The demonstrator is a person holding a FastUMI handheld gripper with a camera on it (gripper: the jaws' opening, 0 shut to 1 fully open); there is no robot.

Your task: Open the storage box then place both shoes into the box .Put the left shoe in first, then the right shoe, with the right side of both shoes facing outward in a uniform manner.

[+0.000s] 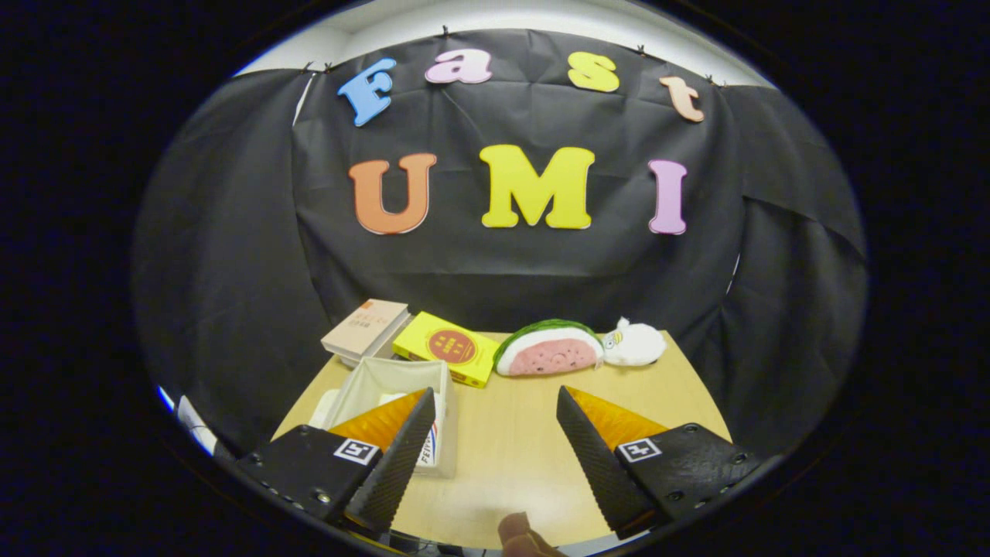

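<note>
Wooden table (526, 433), the landmark for all positions, carrying one translucent storage box (387, 387), two books, two soft toys and, at its near edge, what appears to be a fingertip (517, 530). The storage box sits at the table's left side, partly hidden behind the left finger of the gripper (495, 456); it appears open at the top, with a pale interior and something white with red and blue marking inside, possibly a shoe, though this cannot be confirmed. Gripper with fingers spread wide, nothing between them, bare tabletop in the gap; the left finger overlaps the box front, the right finger hangs over the table's right half. Behind the box, at the table's far left corner, one beige book (365, 329); just beside it toward the middle, one yellow book (448, 348) bearing a red disc. Along the far edge, centre to right, one watermelon-slice plush (551, 352) and, touching its right end, one small white plush (636, 344). Progress, as judged: opening of the box seems done; whether one shoe, both or neither lies inside cannot be told, since no shoe is plainly visible on the table; with the claw empty and wide, either the placing is finished or a shoe remains to be fetched from beyond the table. Count: table one, box one, books two, plush toys two, gripper one
</note>
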